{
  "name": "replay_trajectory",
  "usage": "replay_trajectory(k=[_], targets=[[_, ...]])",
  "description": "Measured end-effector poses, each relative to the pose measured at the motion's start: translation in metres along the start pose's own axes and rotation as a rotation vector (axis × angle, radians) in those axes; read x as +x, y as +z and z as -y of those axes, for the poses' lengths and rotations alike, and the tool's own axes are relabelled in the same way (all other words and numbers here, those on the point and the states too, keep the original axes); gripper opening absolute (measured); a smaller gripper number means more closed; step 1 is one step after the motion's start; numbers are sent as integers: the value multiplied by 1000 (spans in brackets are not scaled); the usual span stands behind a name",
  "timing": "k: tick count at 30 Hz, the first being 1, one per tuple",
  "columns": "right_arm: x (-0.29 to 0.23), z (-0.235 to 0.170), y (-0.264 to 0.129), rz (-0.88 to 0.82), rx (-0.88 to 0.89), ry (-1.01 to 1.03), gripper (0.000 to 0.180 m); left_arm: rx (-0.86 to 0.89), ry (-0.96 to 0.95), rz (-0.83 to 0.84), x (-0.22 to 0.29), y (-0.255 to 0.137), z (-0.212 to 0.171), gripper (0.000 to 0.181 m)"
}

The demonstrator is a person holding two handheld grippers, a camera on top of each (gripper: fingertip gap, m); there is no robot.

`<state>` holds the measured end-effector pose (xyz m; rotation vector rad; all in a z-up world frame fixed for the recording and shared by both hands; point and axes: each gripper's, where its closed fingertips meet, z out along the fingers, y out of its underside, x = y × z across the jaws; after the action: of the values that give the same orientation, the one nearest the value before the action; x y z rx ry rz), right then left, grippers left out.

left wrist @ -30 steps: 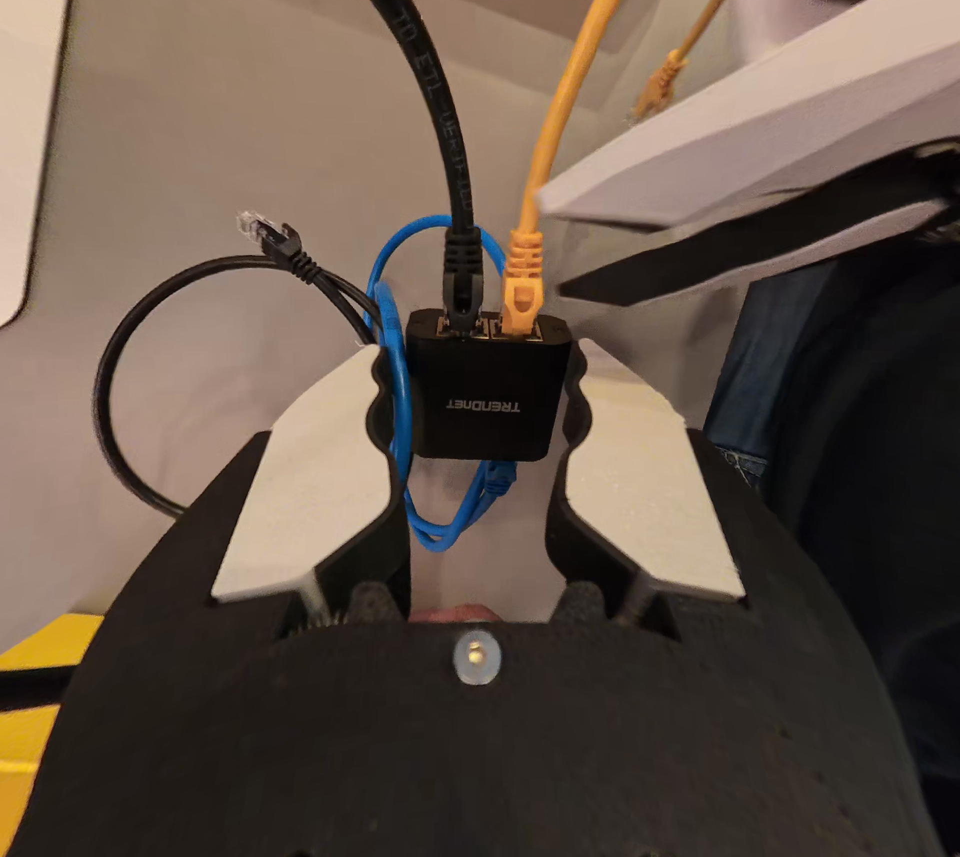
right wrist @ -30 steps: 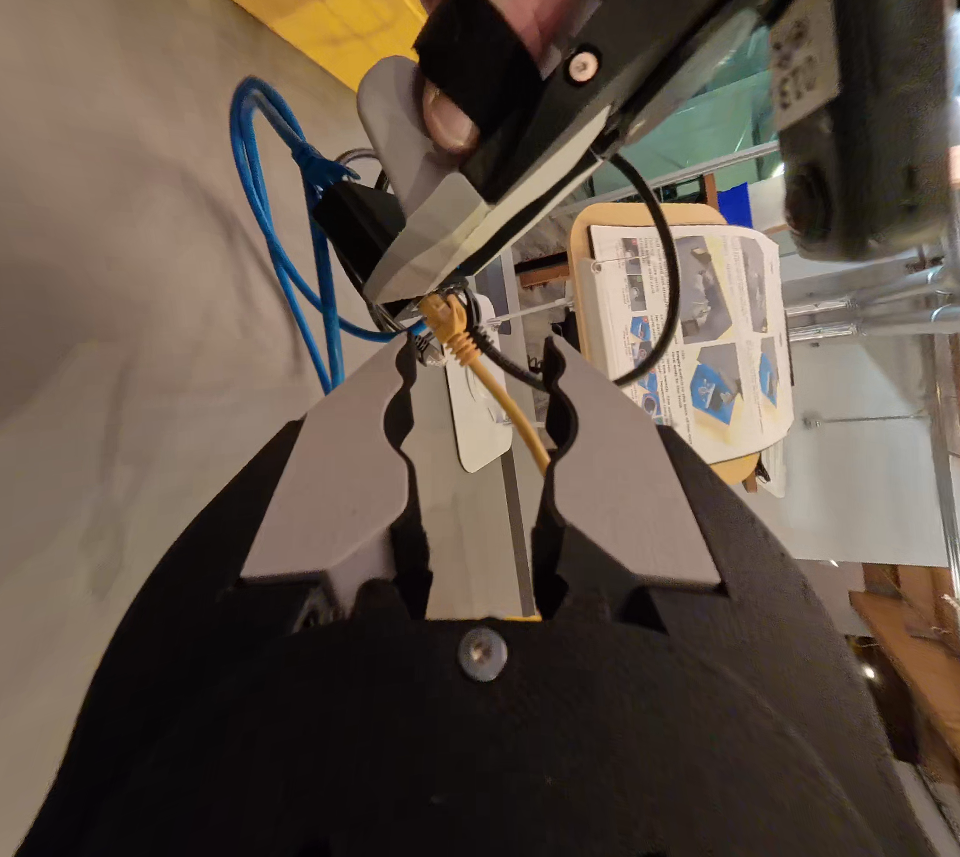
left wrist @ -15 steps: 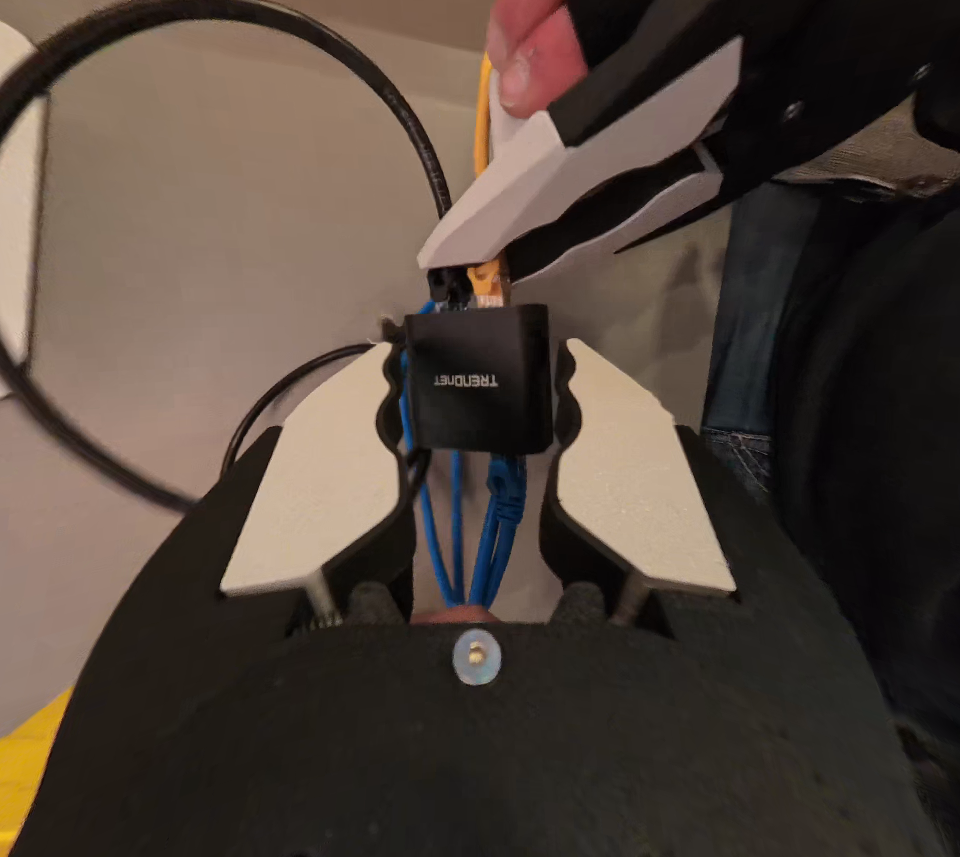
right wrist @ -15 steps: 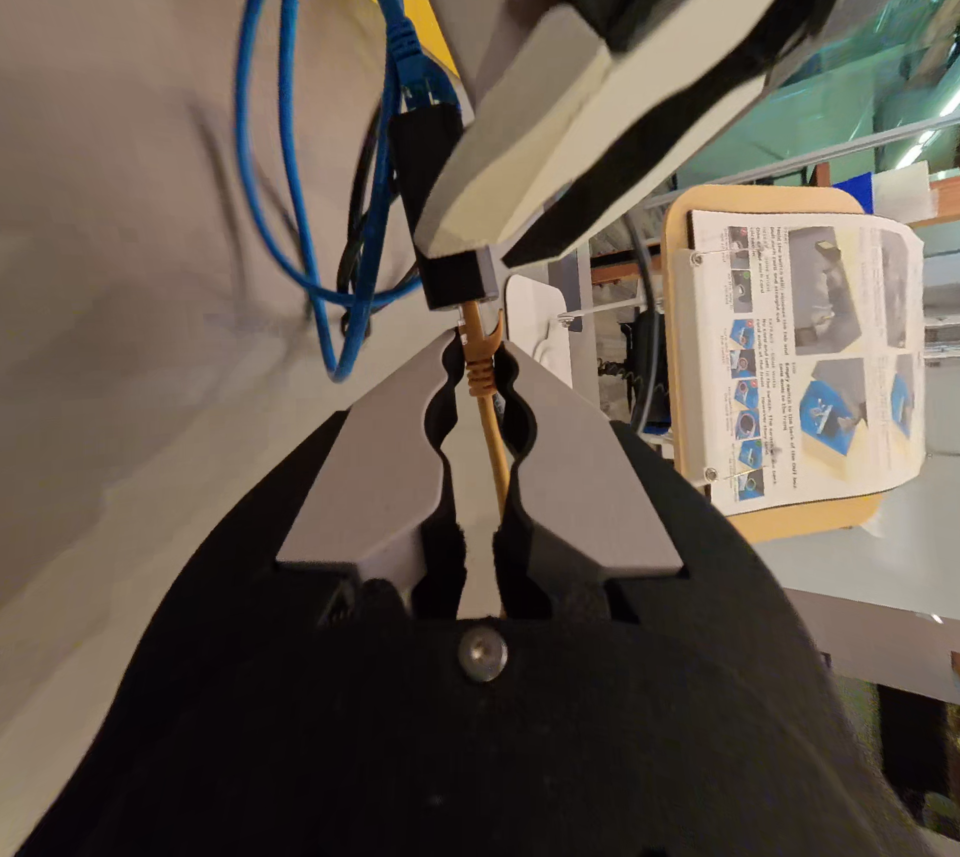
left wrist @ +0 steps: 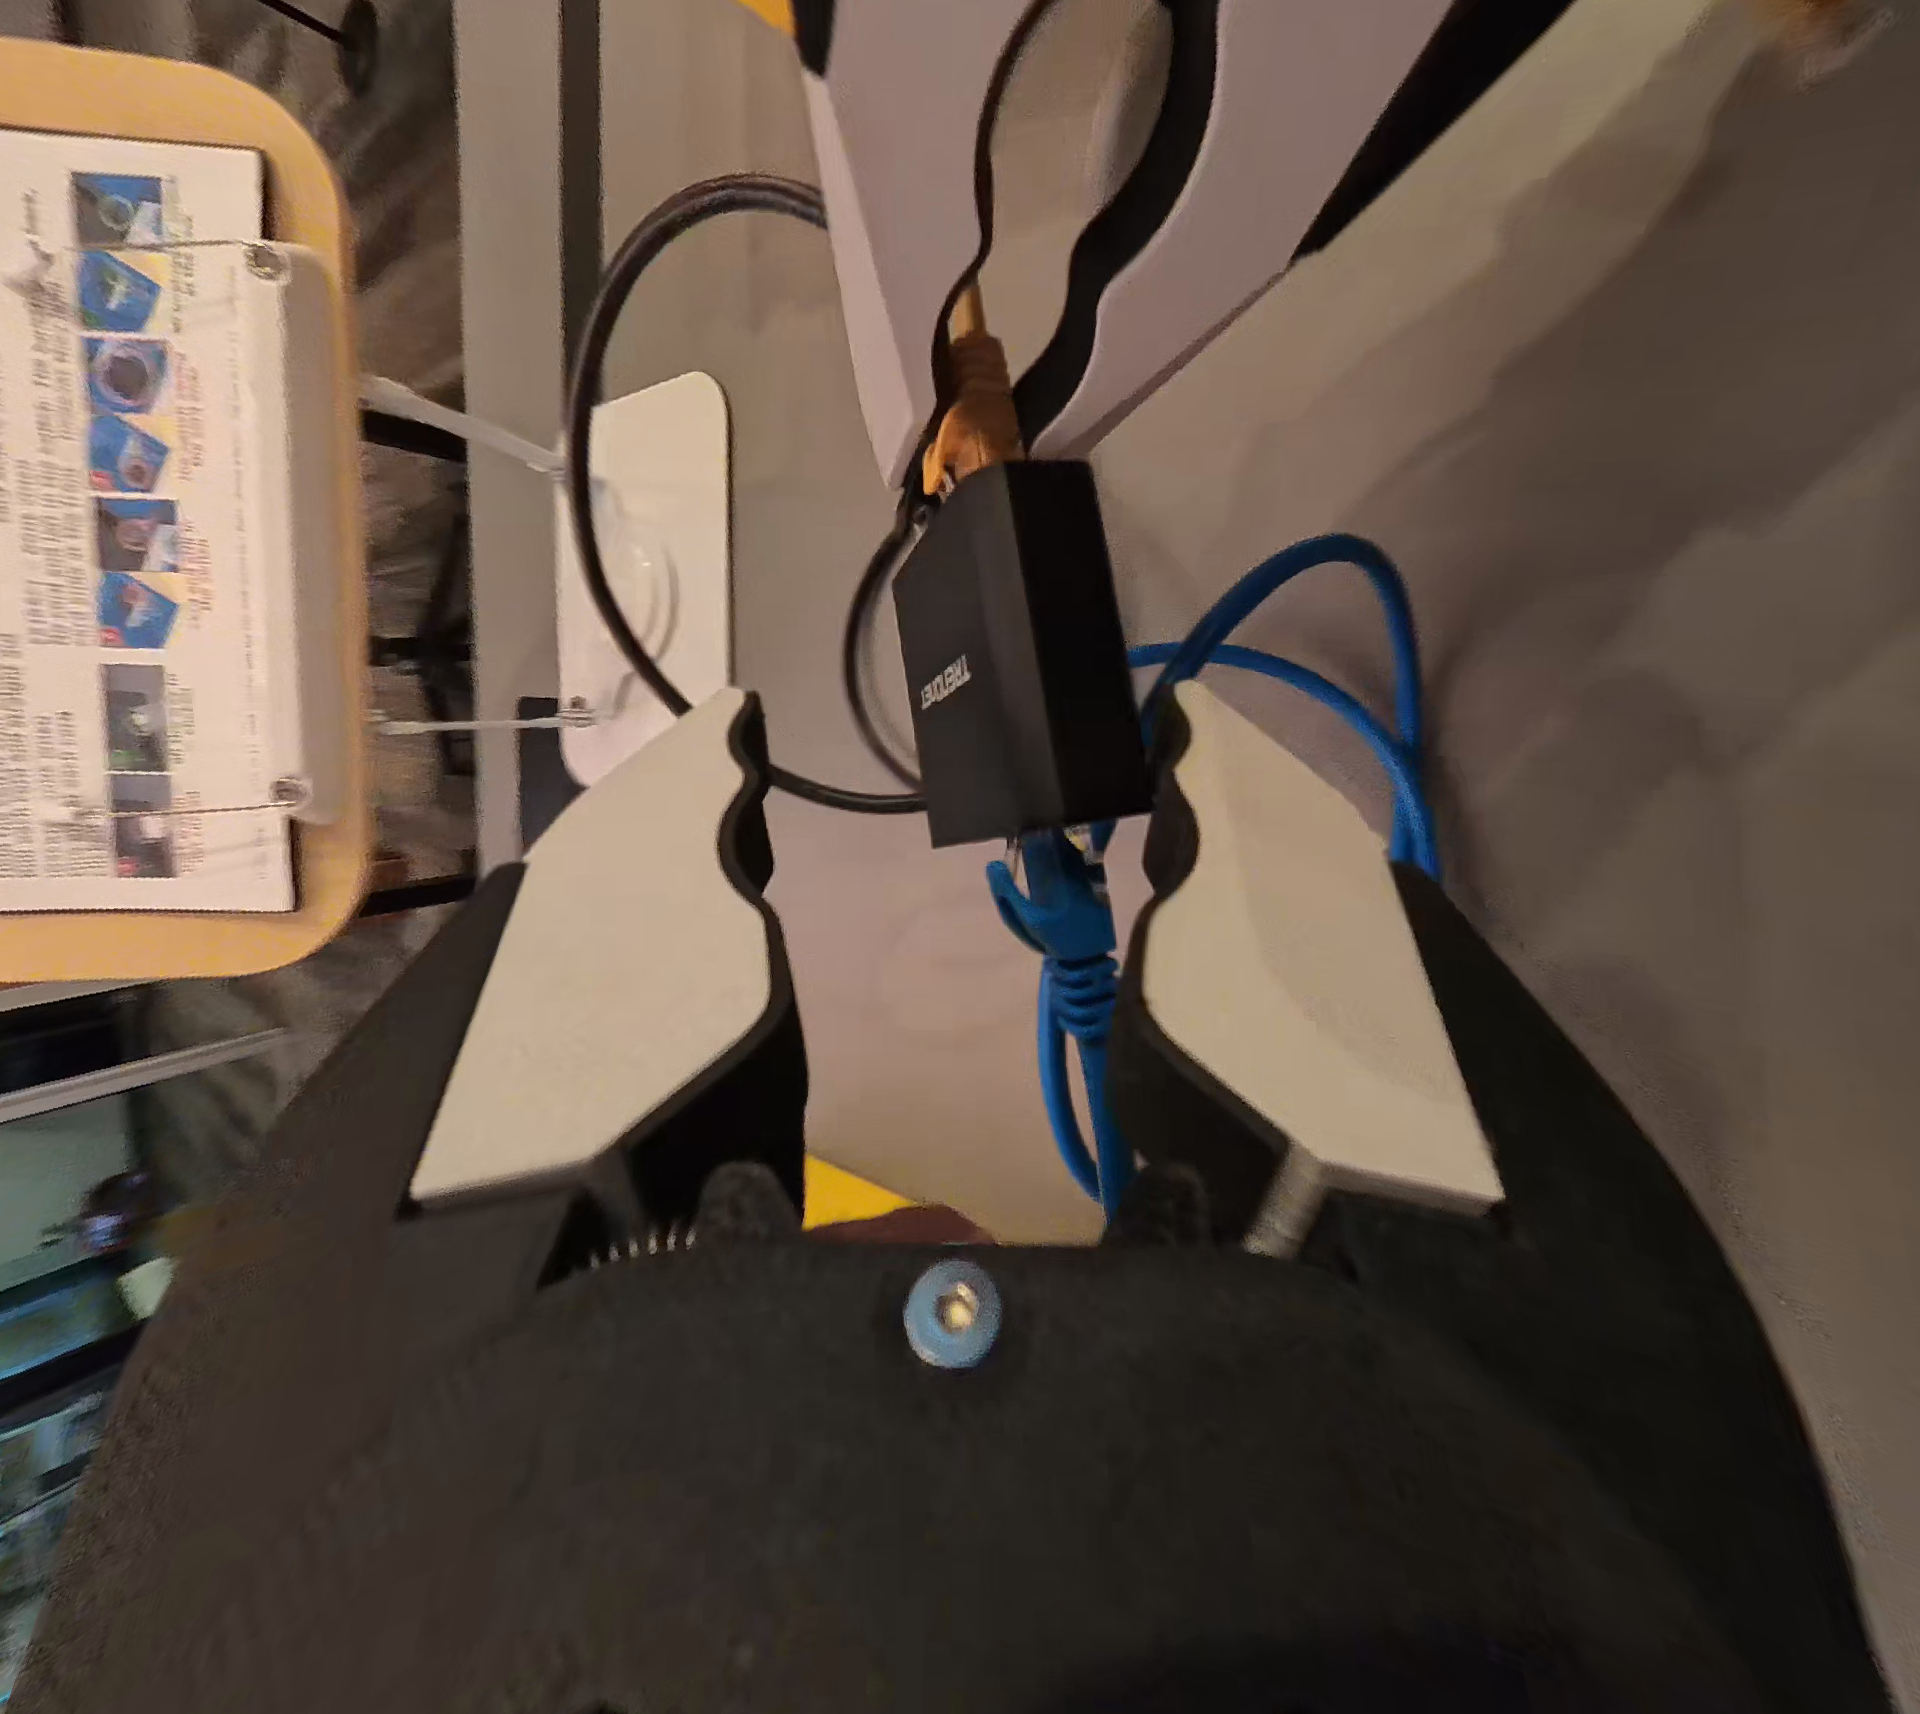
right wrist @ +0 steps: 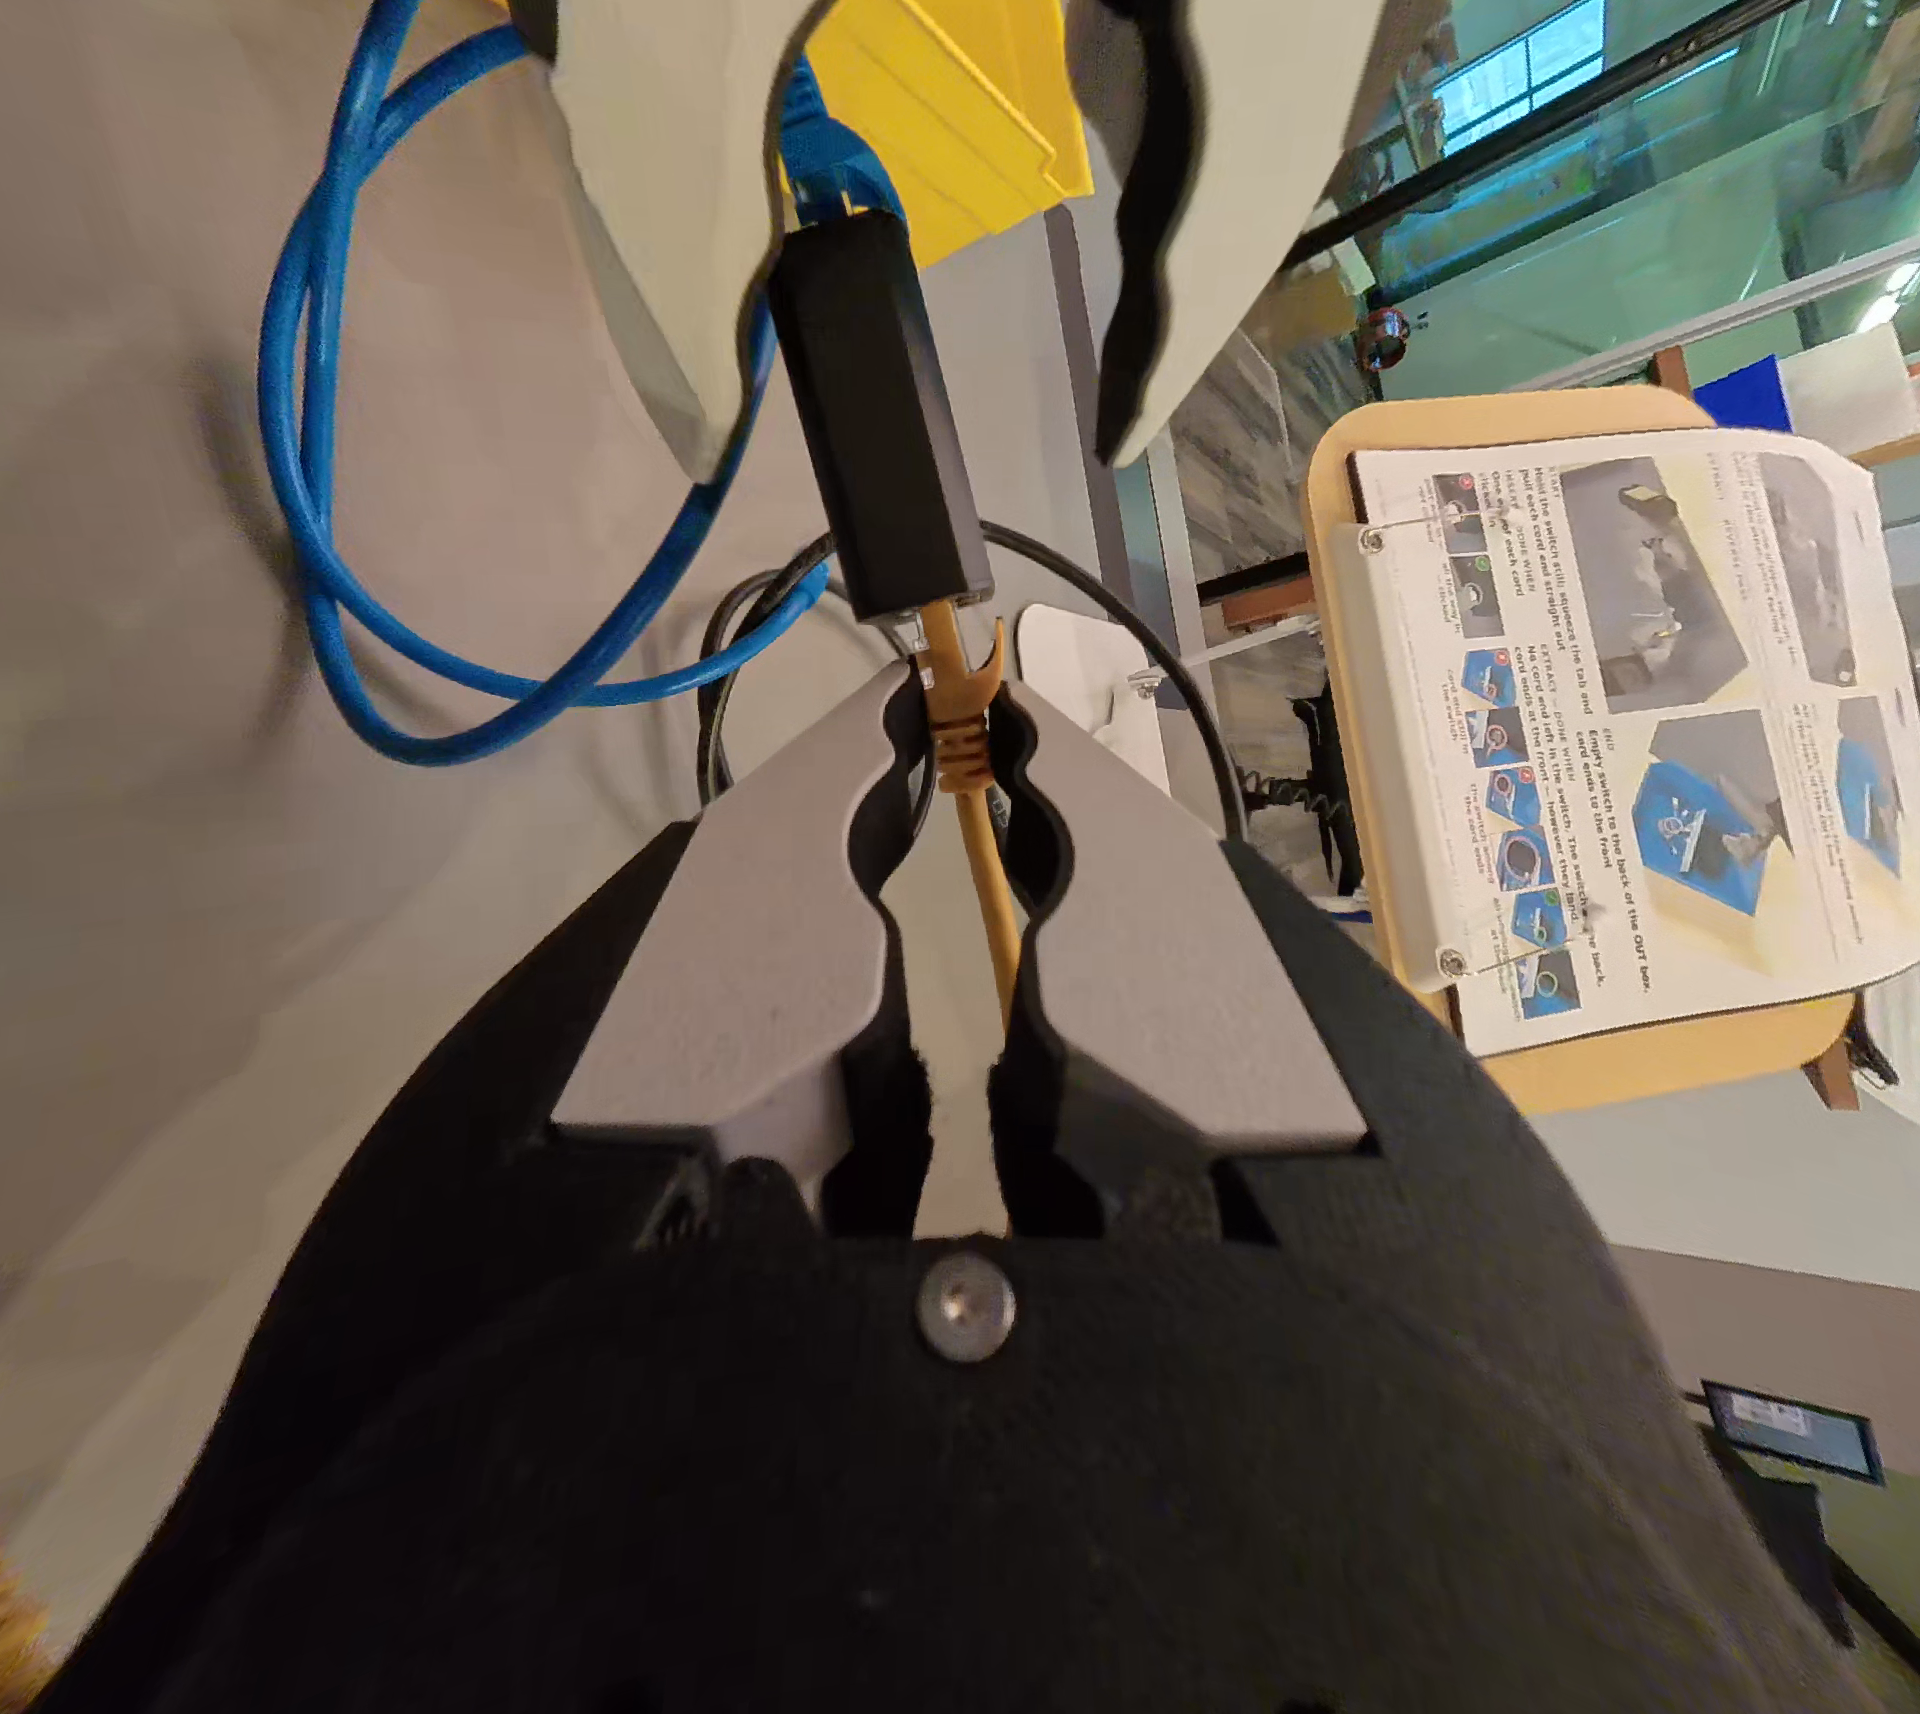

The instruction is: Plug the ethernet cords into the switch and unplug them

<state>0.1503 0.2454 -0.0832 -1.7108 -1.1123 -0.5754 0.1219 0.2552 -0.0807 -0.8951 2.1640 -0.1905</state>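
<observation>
While R gripper [right wrist: 961, 708] pinches orange plug [right wrist: 958, 729], black switch [left wrist: 1023, 656] (white logo), L gripper [left wrist: 961, 791] open.

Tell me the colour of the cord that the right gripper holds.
Orange-yellow cord, clearest in the right wrist view.

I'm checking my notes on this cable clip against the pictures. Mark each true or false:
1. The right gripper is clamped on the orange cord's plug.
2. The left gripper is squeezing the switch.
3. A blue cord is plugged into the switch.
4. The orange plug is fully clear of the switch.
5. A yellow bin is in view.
1. True: the right gripper is shut on the orange cord.
2. False: the left gripper is open; the switch touches at most one finger.
3. True: the blue cord enters the switch end opposite the orange one.
4. False: its tip still sits at the port.
5. True: the yellow bin lies behind.
</observation>
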Motion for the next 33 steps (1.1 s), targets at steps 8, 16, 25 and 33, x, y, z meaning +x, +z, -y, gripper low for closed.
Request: replay_trajectory(k=[8,16,25,33], targets=[[8,6,-6,-19,30,31,9,-9,147,183,-5,-4,4,25],[11,21,-22,-1,76,-16,29,-37,133,197,-8,-5,1,25],[11,24,-22,-6,64,-140,13,-8,139,158,-4,-8,9,25],[5,25,-25,67,58,-202,8,6,147,126,-2,-11,13,25]])
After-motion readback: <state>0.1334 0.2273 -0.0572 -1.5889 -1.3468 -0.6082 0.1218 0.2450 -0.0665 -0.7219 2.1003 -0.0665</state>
